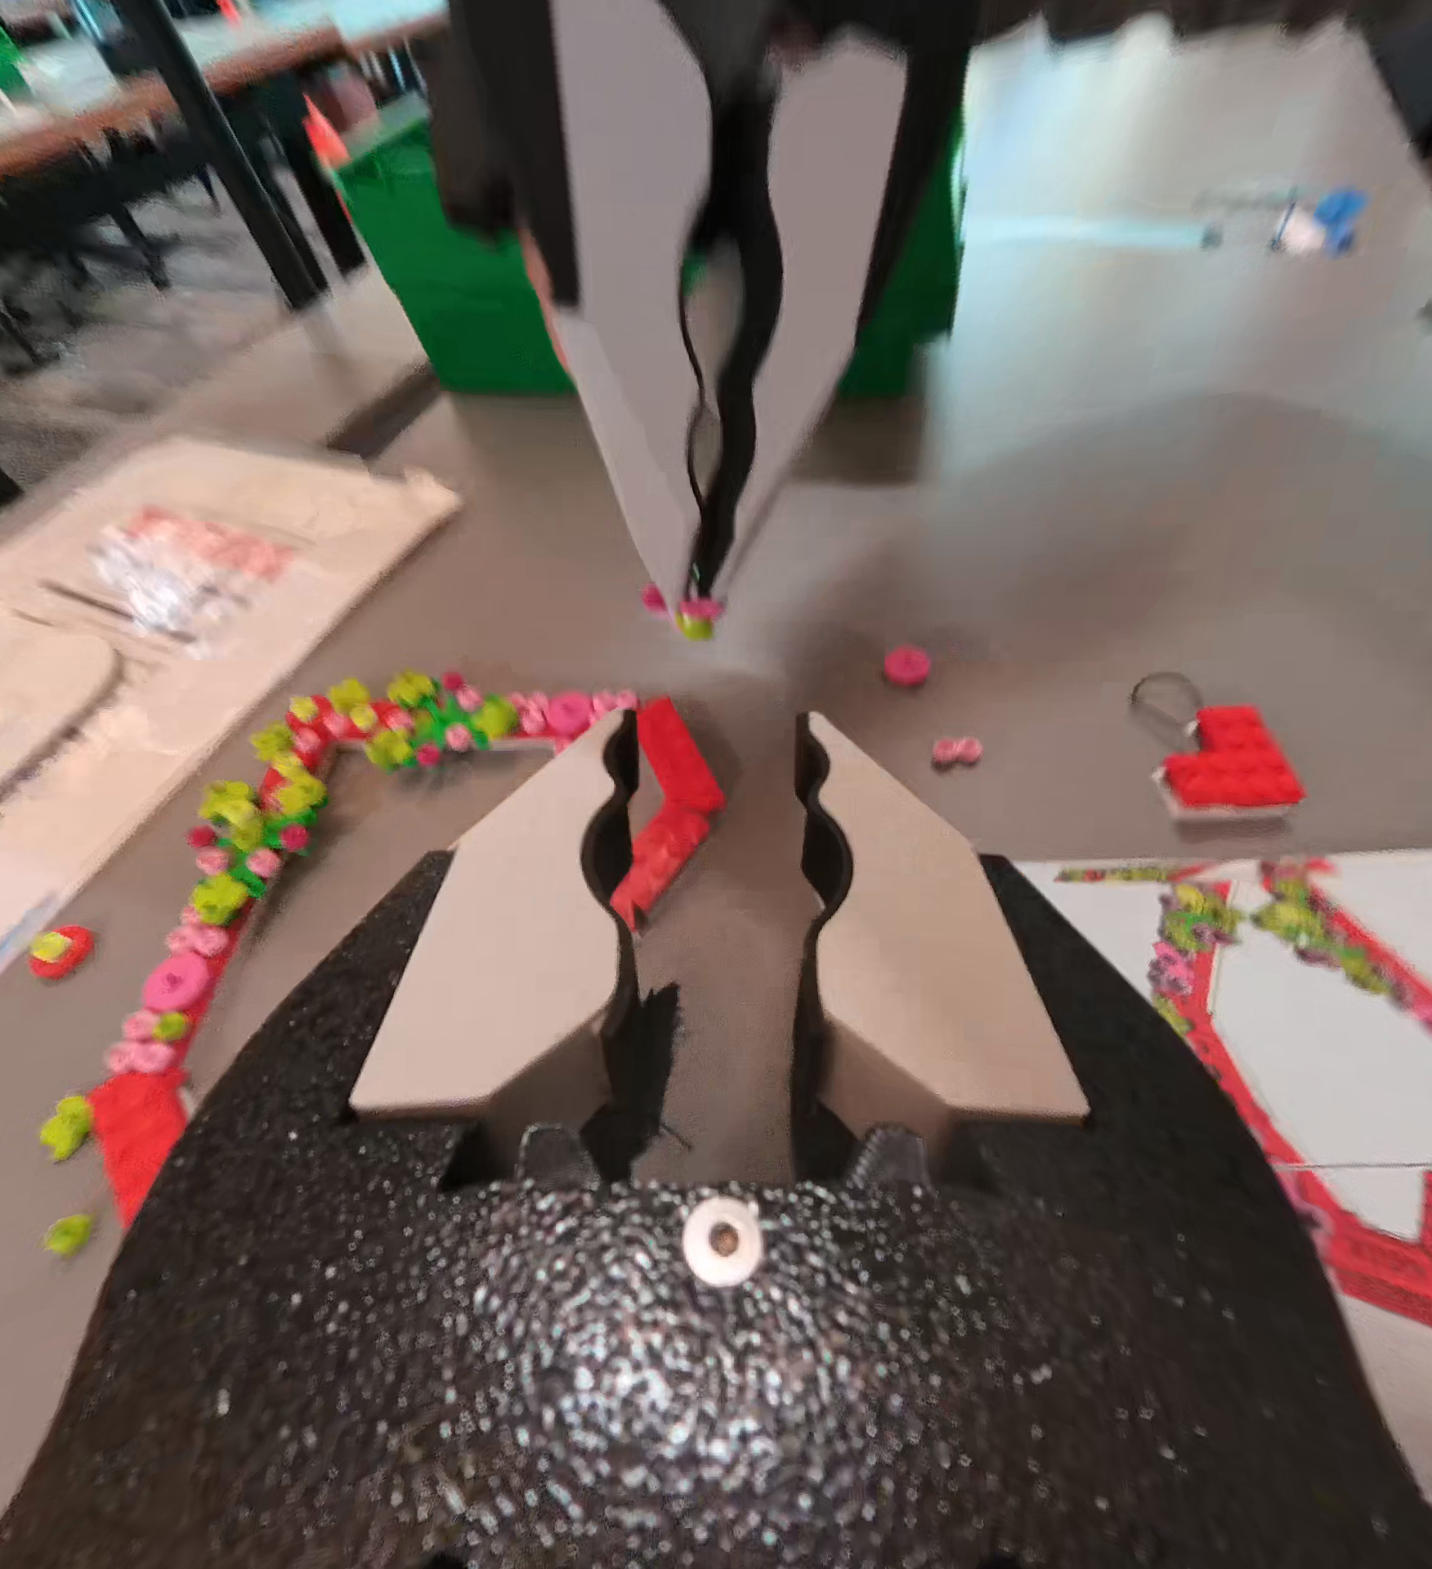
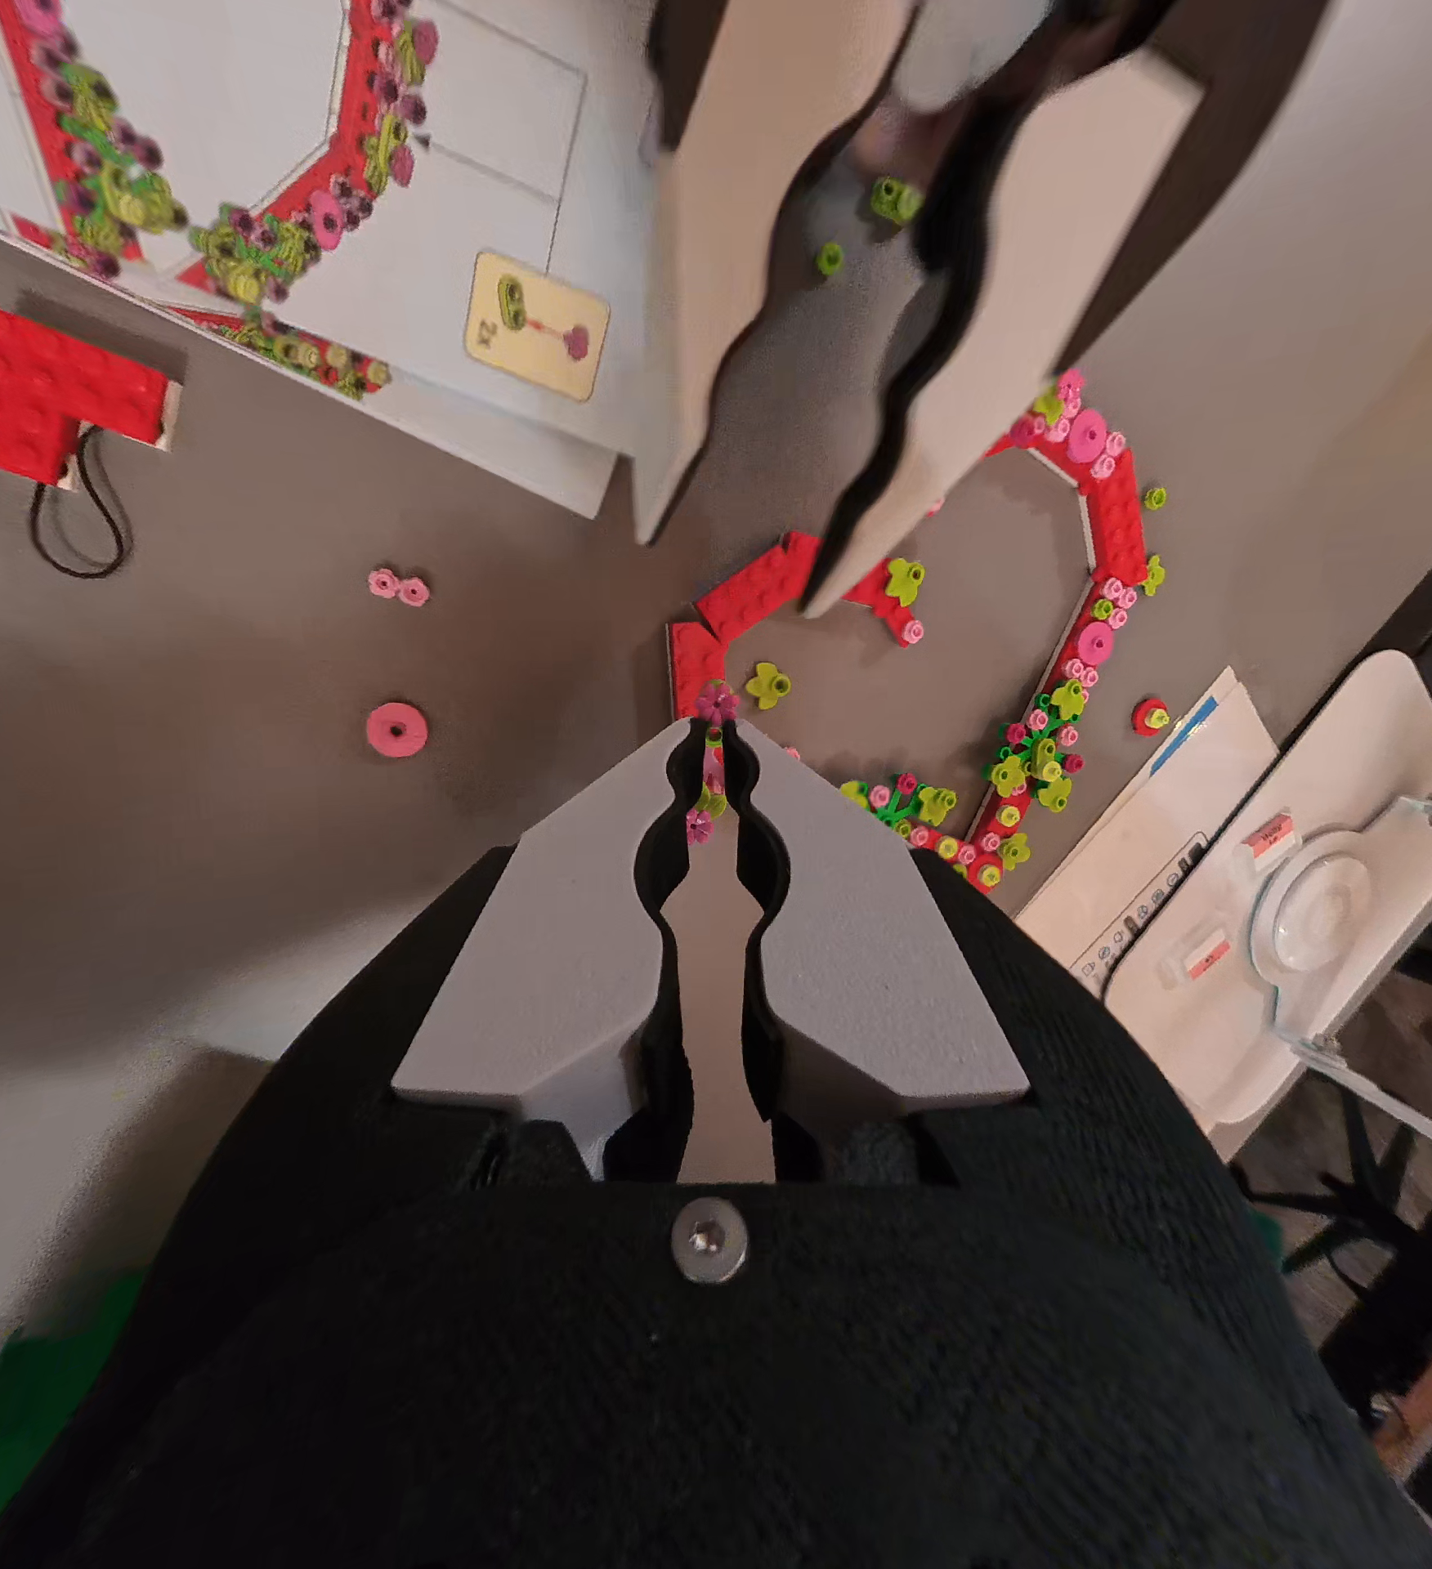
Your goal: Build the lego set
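In the right wrist view, the right gripper (image 2: 717,734) is clamped on a small pink-and-lime flower piece (image 2: 714,705) at frame centre, just above the red heart frame (image 2: 1116,518) lying centre-right on the grey table (image 2: 186,764). In the left wrist view, the left gripper (image 1: 717,722) stands apart, empty, over the frame's red edge. Farther, upper left, lies the instruction booklet (image 2: 475,170).

— Where does the heart frame (image 2: 1027,645) sit in the right wrist view?
— Right of centre on the counter (image 2: 228,806), with the instruction booklet (image 2: 458,170) at upper left.
— And the stepped plate (image 2: 59,390)?
— Far left, below the booklet's corner. The round piece (image 2: 397,728) and the paired flowers (image 2: 398,587) lie between it and the frame.
— The bags (image 1: 144,586)?
— Left wrist view, upper left, behind the frame.
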Demonstrator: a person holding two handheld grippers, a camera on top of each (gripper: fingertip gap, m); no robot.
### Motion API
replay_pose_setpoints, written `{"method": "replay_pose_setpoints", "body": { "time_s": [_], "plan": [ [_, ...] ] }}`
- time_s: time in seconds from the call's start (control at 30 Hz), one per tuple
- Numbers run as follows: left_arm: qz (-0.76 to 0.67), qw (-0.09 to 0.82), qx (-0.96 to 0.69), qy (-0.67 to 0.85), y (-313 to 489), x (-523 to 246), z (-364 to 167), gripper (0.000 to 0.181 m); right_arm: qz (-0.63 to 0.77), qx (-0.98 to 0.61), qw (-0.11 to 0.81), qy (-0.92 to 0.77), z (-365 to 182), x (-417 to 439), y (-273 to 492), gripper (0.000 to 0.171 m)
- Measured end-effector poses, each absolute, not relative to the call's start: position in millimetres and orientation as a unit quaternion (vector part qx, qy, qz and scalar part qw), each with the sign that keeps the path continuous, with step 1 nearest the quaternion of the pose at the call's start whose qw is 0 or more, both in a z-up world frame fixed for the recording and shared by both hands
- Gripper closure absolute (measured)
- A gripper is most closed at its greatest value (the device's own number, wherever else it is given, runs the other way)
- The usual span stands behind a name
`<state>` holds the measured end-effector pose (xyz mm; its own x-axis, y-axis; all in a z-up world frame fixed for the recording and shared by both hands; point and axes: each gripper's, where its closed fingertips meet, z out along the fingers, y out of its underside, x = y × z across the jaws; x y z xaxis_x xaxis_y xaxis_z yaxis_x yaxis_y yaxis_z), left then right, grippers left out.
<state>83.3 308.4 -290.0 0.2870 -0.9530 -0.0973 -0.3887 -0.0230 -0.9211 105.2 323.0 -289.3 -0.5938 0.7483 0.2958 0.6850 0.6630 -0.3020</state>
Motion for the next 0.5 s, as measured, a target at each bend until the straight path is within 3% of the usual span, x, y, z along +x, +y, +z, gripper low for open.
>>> {"method": "replay_pose_setpoints", "body": {
  "time_s": [0.17, 0.5],
  "plan": [
    [-0.317, 0.487, -0.618, 0.529, 300.0, 69.9, -231.4, 0.146, 0.071, -0.416, 0.205, -0.883, -279.8, 115.2, 314.7, 0.169],
    [-0.314, 0.47, -0.656, 0.5, 286.5, 24.4, -219.8, 0.145, 0.07, -0.445, 0.201, -0.87, -264.3, 108.7, 312.7, 0.169]
  ]
}}
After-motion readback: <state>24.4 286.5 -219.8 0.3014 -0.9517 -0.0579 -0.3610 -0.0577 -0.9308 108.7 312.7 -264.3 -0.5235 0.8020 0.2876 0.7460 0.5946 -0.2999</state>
